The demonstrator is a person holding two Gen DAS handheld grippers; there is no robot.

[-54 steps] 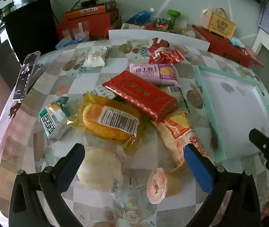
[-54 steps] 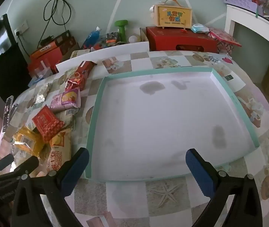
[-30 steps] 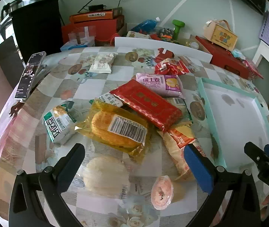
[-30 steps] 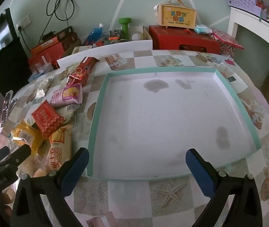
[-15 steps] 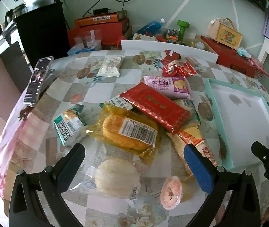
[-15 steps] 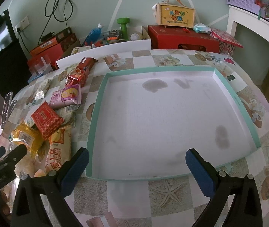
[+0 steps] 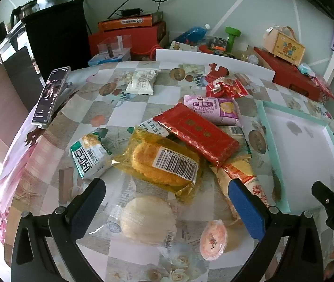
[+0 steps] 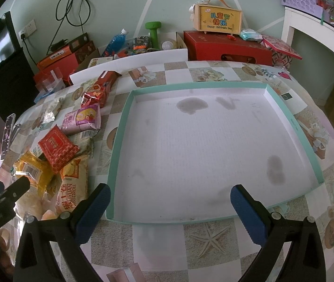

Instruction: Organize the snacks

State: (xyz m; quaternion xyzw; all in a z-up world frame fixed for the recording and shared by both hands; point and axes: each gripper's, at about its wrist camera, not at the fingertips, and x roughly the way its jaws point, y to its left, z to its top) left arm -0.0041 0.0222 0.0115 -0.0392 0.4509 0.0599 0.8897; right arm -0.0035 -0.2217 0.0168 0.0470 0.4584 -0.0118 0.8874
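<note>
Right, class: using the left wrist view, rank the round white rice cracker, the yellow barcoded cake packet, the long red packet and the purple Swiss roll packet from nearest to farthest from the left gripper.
1. Round white rice cracker: between the left gripper's fingers.
2. Yellow barcoded cake packet: just beyond, centre.
3. Long red packet: farther, slightly right.
4. Purple Swiss roll packet: farthest, behind the red one.

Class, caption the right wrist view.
Open right gripper above an empty green-rimmed tray; snack packets piled beside it.
</note>
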